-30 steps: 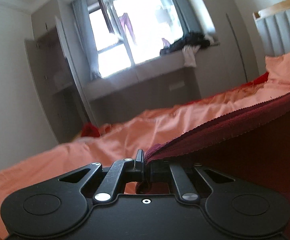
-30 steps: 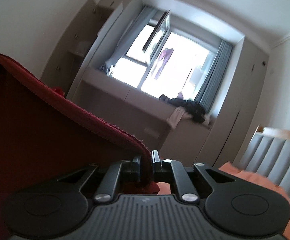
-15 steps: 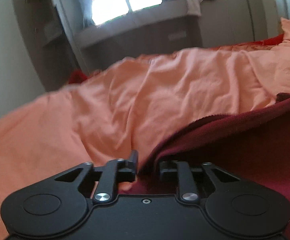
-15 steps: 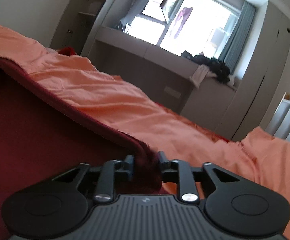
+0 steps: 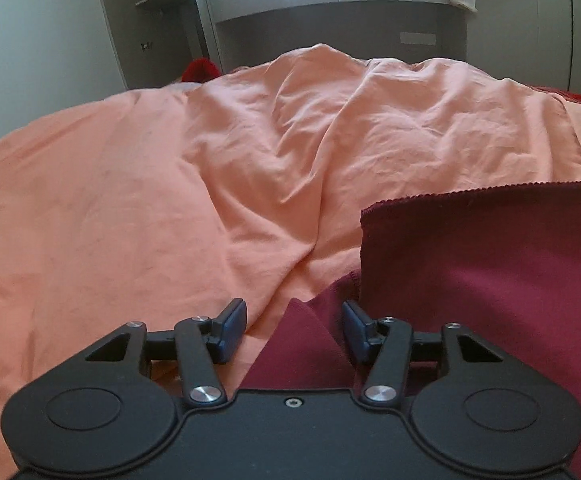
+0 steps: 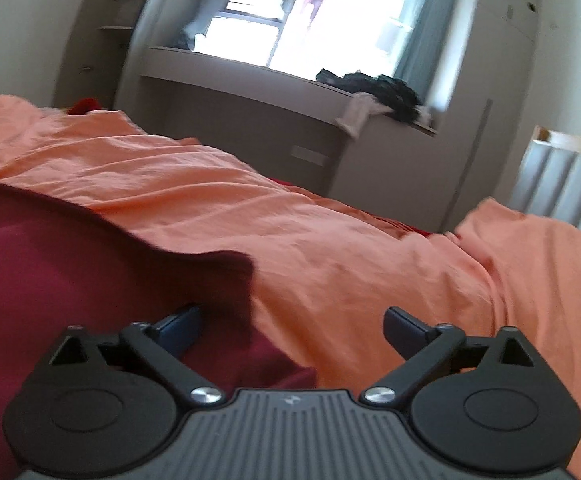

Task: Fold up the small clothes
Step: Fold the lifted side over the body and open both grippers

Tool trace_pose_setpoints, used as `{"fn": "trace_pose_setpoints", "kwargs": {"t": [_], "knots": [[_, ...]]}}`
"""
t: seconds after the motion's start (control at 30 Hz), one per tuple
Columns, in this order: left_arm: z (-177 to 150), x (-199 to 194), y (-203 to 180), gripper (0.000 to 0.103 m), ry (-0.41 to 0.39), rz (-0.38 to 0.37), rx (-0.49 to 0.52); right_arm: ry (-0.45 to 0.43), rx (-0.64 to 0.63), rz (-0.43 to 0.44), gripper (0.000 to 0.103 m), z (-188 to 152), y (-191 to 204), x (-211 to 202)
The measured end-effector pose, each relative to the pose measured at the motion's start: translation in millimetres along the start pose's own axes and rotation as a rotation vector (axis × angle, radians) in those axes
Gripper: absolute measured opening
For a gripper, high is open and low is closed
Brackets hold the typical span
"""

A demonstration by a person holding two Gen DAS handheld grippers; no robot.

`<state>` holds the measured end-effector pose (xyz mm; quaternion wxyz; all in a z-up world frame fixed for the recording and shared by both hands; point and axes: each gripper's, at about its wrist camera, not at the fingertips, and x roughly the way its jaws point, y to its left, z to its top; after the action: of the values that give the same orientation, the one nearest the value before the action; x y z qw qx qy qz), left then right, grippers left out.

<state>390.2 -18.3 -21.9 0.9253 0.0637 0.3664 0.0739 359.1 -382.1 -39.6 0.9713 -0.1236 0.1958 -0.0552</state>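
Lowered from mid-air onto orange bed cover (image 5: 218, 184): one maroon garment (image 5: 490, 272), released, lying flat. Left gripper (image 5: 294, 330) jaws just opening, half apart, garment corner loose between. Right gripper (image 6: 292, 326) spread wide, garment at 9 o'clock. Clothes pile (image 6: 374, 90) on window ledge at 12.

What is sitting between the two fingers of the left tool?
A corner of the dark red garment, unpinched, on the orange bedsheet; the left wrist view shows it.
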Motion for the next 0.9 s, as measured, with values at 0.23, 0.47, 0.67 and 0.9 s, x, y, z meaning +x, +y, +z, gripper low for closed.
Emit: {"fn": "trace_pose_setpoints", "kwargs": {"t": [0.23,0.47,0.67,0.9], "knots": [[2.0,-19.2,11.0,0.064,-0.084,-0.068,-0.046,-0.04,0.064,-0.02,0.103,-6.1,-30.0,-18.7],[0.6,-63.5,33.4,0.083,-0.196,-0.156,-0.108,-0.073,0.201,-0.068,0.103,-4.7,-76.3,-64.4],[-28.9,-110.2,49.7,0.096,-0.226,-0.193,-0.099,-0.075,0.265,0.024,0.103,-27.6,-75.7,-101.2],[-75.6,-167.9,65.3,0.102,-0.278,-0.211,-0.101,-0.082,0.25,0.094,0.103,-48.5,-52.7,-134.2]]}}
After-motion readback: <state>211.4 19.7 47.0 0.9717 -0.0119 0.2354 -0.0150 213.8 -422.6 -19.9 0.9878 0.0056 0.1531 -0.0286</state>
